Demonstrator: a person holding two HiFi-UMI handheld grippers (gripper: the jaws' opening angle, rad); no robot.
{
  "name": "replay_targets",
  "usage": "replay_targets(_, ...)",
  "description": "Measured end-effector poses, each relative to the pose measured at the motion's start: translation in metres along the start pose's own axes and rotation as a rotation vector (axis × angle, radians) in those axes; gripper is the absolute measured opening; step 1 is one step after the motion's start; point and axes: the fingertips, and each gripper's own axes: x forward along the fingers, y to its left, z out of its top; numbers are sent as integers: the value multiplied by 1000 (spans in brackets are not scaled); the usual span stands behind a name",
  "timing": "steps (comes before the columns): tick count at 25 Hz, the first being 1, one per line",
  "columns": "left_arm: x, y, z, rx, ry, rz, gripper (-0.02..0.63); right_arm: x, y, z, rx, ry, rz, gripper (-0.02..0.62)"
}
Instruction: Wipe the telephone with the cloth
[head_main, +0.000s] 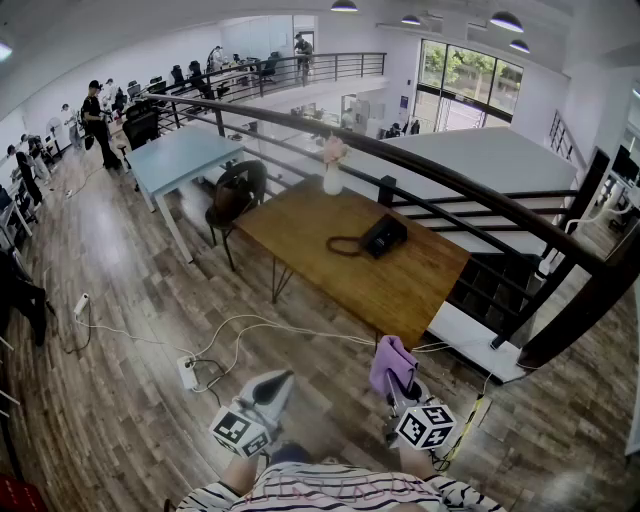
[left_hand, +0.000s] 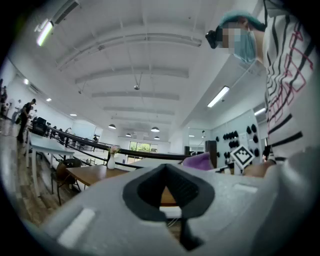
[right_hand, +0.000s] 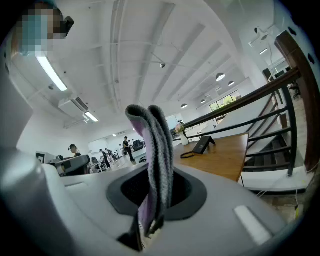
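1. Head view: the telephone (head_main: 383, 236) sits on the wooden table (head_main: 410, 290), toward its far side. Its cord is looped on the tabletop to its left.
2. Both grippers hang close to the person's body, short of the table's near edge and well apart from the telephone.
3. The right gripper (head_main: 397, 385) pinches the purple cloth (head_main: 392, 362). In the right gripper view the folded cloth (right_hand: 152, 150) stands upright out of the closed fingers, and the telephone (right_hand: 202, 145) shows beyond it, off to the right of the jaw line.
4. The left gripper (head_main: 276, 383) has its fingers pressed together at the tips with nothing between them.
5. The right gripper lies almost straight below the telephone in the head view, so it looks the nearer one. Judged from that, the coming move is a long reach forward over the near edge, swinging the cloth slightly rightward onto the telephone.
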Motion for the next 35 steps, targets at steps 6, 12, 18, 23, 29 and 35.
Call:
replay_targets(6,13,1,-6,-7,12,0,-2,5,-9,5,26,-11,12,60)
replay_targets(12,28,23,-12,-39,9,-3,-2,32,-12,5,43,7,21,60)
replay_targets(18,48,75,-11,-54,8,-9,-2,83,-15,15,48,11,4,60)
replay_targets(23,63,130,-2,-61,11,-36,-2,131,-9,26,47,15,-22,60)
replay_targets(29,78,203,8,-58,19,-83,-2,199,3,33,52,7,-68,60)
replay_targets(35,79,281,15,-67,24,-104,-2,262,22,34,60,-2,-116,60)
